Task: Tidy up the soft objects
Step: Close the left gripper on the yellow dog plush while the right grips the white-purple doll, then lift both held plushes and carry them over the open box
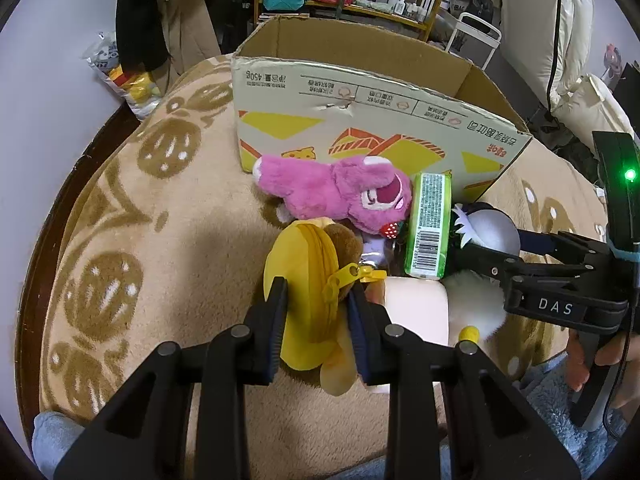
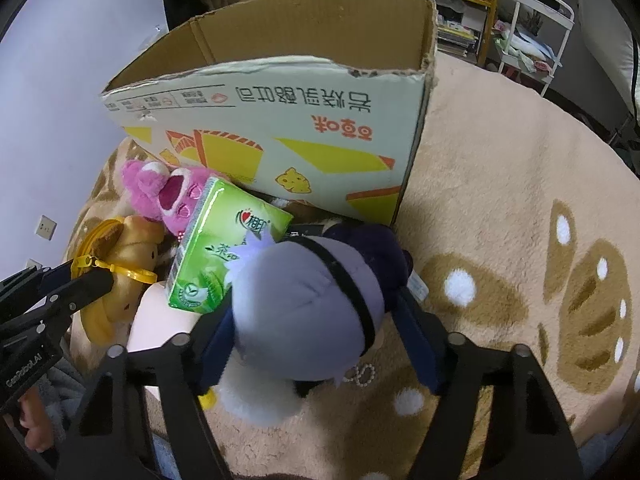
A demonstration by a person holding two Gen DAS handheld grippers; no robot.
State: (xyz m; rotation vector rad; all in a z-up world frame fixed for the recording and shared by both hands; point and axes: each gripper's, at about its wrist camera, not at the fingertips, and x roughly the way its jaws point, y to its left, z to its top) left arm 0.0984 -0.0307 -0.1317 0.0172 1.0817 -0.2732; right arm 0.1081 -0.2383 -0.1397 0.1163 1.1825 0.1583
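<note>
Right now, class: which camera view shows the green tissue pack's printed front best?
The right wrist view: the green tissue pack faces the camera, its logo and leaf design readable. The left wrist view shows only its barcode side, wedged between the pink plush and the grey plush.

1. We see a corrugated cardboard box, matt, its rim torn rough.
2. We see a glossy green plastic-wrapped tissue pack.
3. We see a fuzzy pink plush bear on tan fleece blanket.

box inside: hidden from me | pale cushion: mostly covered | my right hand: cut off at edge
</note>
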